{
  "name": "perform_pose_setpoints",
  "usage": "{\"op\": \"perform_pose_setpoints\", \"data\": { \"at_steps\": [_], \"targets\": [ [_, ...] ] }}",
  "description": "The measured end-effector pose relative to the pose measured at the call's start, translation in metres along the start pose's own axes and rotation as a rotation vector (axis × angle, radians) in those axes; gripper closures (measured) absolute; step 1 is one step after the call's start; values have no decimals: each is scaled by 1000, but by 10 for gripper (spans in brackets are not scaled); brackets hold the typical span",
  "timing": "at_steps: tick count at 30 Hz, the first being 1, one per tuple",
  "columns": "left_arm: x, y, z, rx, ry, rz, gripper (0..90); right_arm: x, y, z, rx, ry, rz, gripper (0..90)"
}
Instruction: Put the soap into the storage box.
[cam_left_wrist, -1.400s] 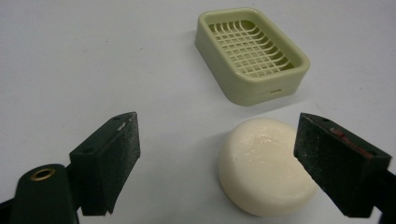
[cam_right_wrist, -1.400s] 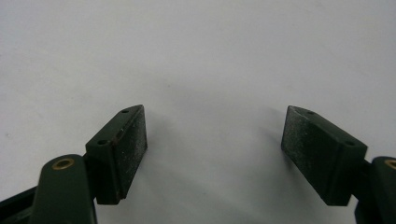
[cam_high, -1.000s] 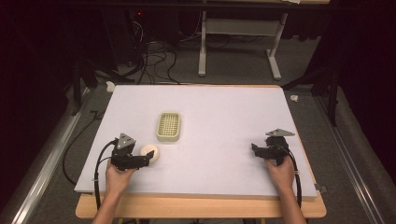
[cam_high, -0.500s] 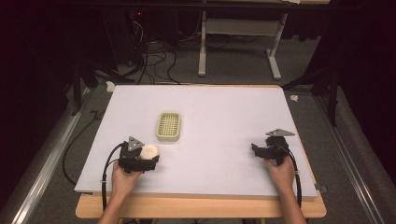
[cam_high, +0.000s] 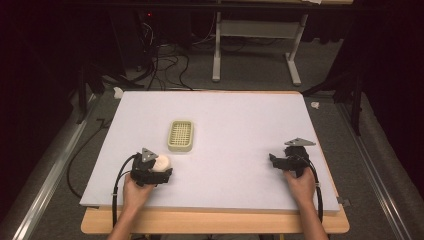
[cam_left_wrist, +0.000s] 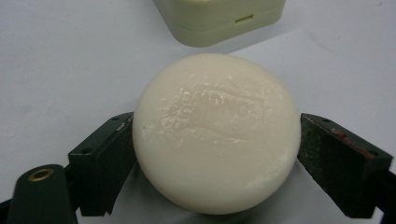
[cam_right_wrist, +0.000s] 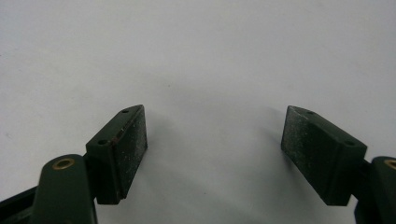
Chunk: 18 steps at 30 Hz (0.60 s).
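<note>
Here the round soap bar lies flat on the white table, between the fingers of the left gripper, which bracket its sides; whether they pinch it yet I cannot tell. The green soap dish, empty, sits just beyond the soap. The right gripper rests well apart, fingers spread on nothing

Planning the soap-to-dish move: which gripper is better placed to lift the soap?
Left. The left gripper has its jaws either side of the soap, with the soap dish just beyond. The right gripper sits open across the table.
</note>
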<state>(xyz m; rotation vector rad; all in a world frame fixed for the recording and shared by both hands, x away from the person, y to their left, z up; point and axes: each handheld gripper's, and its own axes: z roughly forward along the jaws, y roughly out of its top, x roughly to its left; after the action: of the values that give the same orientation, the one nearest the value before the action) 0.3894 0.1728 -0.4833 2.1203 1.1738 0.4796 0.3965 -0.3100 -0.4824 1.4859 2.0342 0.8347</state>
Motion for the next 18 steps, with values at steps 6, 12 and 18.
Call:
{"op": "perform_pose_setpoints", "data": {
  "at_steps": [6,12,18],
  "targets": [
    [-1,1,1,-7,5,-5,160,0,0,0,0,0,-1,230],
    [2,-2,1,-38,2,-19,235,0,0,0,-1,0,-1,231],
    [0,-4,0,-49,13,-10,238,0,0,0,-1,3,-4,234]
  ]
}}
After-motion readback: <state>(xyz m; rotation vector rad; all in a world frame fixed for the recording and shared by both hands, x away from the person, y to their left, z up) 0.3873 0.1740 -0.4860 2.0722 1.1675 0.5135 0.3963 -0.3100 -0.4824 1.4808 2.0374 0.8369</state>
